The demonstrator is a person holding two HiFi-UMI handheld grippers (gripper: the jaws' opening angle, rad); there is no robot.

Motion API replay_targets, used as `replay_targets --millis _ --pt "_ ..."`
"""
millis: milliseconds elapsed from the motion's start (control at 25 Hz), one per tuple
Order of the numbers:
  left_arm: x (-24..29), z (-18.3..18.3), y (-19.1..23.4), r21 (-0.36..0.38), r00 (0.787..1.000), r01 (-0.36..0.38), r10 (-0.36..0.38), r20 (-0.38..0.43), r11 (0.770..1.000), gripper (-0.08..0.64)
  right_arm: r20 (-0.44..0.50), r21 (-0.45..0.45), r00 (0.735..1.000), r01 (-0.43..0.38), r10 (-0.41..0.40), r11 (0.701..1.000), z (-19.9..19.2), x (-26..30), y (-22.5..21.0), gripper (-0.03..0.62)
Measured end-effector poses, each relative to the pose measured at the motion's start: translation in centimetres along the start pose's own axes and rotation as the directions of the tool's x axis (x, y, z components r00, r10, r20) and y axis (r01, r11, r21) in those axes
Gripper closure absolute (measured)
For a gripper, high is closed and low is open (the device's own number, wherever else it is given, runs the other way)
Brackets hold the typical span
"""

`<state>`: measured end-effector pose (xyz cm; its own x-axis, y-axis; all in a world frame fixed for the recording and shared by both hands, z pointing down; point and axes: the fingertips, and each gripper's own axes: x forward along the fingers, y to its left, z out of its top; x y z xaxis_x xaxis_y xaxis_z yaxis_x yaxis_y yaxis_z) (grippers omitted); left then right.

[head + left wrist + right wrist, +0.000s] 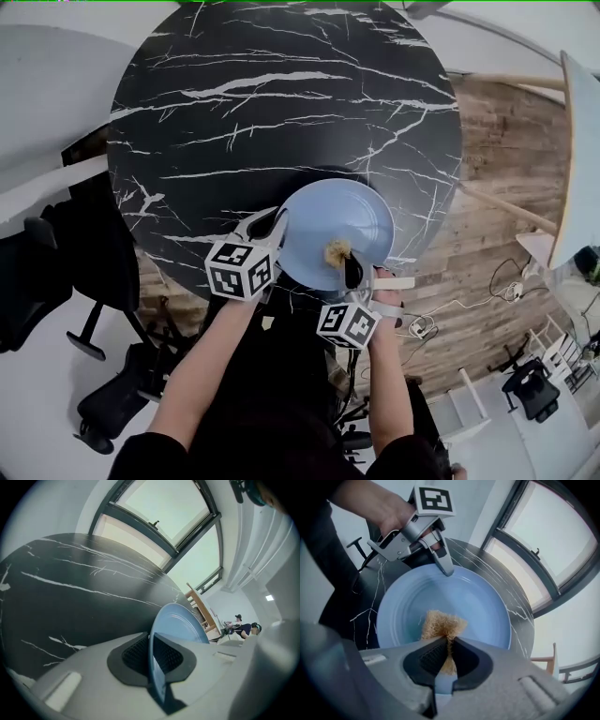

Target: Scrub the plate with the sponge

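Note:
A light blue plate (337, 225) lies at the near edge of the round black marble table (262, 103). My left gripper (278, 225) is shut on the plate's left rim; in the left gripper view the plate (183, 625) runs edge-on between the two dark pads (136, 653). My right gripper (352, 272) is shut on a tan fibrous sponge (337, 251), which rests on the near part of the plate. In the right gripper view the sponge (440, 623) spreads out on the plate (478, 602) just ahead of the jaws, and the left gripper (446, 569) clamps the far rim.
The tabletop (70, 597) stretches away beyond the plate. Dark office chairs (112, 412) stand on the floor at the left. To the right are wood flooring (497, 187), a white table edge (572, 159) and cables (506, 286). People (243, 629) sit far off.

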<state>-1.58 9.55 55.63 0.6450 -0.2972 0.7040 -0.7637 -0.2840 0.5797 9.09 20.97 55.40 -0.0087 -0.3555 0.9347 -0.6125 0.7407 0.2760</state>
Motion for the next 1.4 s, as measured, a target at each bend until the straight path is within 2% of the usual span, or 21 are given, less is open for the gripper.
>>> replay_targets --millis 480,720,920,1040,1160,1280,1400 --pt "0.0 -0.1 0.0 0.019 1.0 0.01 -0.01 -0.01 1.0 0.535 0.036 0.004 0.996 -0.079 0.079 0.997 1.2 -0.8 4.5 0.565" --pt "0.0 -0.1 0.0 -0.019 0.998 0.053 -0.053 -0.019 0.998 0.517 0.086 0.134 0.996 -0.021 0.01 0.991 1.4 -2.3 2.5 0.563" --pt "0.0 0.3 0.1 0.002 0.997 0.078 -0.078 -0.029 0.997 0.426 0.128 0.246 0.989 0.039 -0.072 0.969 2.2 -4.3 0.2 0.563" --pt "-0.6 0.1 -0.2 0.017 0.993 0.107 -0.106 -0.053 0.994 0.376 0.173 0.358 0.975 0.069 -0.139 0.931 3.1 -6.5 -1.6 0.563" --pt "-2.1 -0.5 -0.2 0.013 0.99 0.121 -0.12 -0.076 0.993 0.343 0.228 0.481 0.955 0.059 -0.19 0.875 3.9 -9.0 -2.9 0.563" --pt "-4.3 0.4 -0.7 0.017 0.988 0.151 -0.15 -0.047 0.988 0.321 0.302 0.615 0.913 0.033 -0.274 0.788 4.6 -11.9 -5.0 0.563" --pt "-7.0 1.8 -1.8 0.077 0.983 0.18 -0.181 0.001 0.981 0.343 0.388 0.731 0.85 -0.049 -0.355 0.681 5.7 -15.3 -6.9 0.563"
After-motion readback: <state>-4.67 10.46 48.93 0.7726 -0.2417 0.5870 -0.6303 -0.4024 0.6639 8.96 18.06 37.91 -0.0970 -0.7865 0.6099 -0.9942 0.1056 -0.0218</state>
